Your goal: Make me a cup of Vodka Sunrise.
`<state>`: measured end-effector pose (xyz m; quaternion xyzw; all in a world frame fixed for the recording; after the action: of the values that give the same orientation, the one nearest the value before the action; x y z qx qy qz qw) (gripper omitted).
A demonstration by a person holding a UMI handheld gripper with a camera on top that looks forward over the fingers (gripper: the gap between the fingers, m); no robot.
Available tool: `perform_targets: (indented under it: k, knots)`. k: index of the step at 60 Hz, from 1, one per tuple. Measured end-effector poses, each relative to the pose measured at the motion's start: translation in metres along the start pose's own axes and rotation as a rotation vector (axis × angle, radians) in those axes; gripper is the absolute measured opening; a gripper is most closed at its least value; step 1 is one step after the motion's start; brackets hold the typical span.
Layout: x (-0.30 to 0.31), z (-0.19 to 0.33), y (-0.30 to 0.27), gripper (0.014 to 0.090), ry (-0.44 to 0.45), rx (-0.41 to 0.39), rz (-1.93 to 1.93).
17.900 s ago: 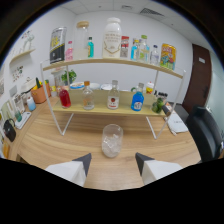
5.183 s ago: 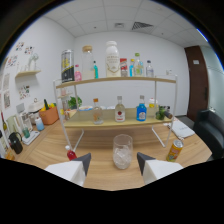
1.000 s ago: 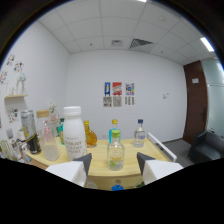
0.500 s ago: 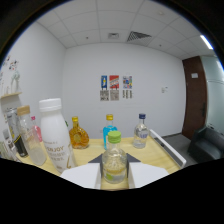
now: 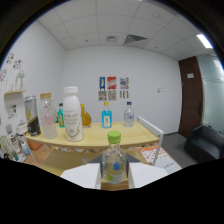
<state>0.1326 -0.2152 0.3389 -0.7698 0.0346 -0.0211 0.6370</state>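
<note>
Gripper (image 5: 114, 175): both white fingers are seen pressed against the sides of a small clear bottle (image 5: 114, 162), no gap visible on either side. The bottle is held upright between the fingertips, raised above the level of the shelf top. It is capped in light green (image 5: 114, 136), and a pale label with blue marks is seen on its body. The contents look clear.

Just beyond the held bottle, the top board of a wooden shelf (image 5: 95, 140) is seen, edged by a white frame rail at its right end. Several containers are ranged along it. A tall white bottle with a white cap (image 5: 73, 114) stands nearest, left of the held bottle. Further left, a clear ribbed bottle (image 5: 47, 116) and a dark can (image 5: 32, 116) stand side by side. Behind the white bottle, an amber bottle (image 5: 85, 116) is partly hidden. Toward the far end, a blue bottle (image 5: 106, 116) and a clear bottle with a dark cap (image 5: 129, 114) stand apart from each other.

On the back wall, three small posters (image 5: 113, 88) are hung in a row. A dark brown door (image 5: 191, 97) is set in the wall to the right, and a dark chair (image 5: 205, 142) is seen below it.
</note>
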Motion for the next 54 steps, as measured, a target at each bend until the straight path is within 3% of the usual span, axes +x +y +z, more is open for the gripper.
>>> perform_targets:
  k: [11, 18, 27, 44, 54]
  knots:
    - [-0.01, 0.015, 0.11, 0.0356, 0.002, -0.144, 0.008]
    - [-0.007, 0.026, 0.148, 0.0357, 0.026, -0.206, -0.111]
    - [-0.002, 0.033, 0.154, 0.0356, 0.042, -0.207, -0.418]
    - [-0.006, 0.045, 0.148, 0.0356, 0.021, -0.122, -1.212]
    - [-0.004, 0.052, 0.152, 0.0356, 0.028, -0.149, -1.57]
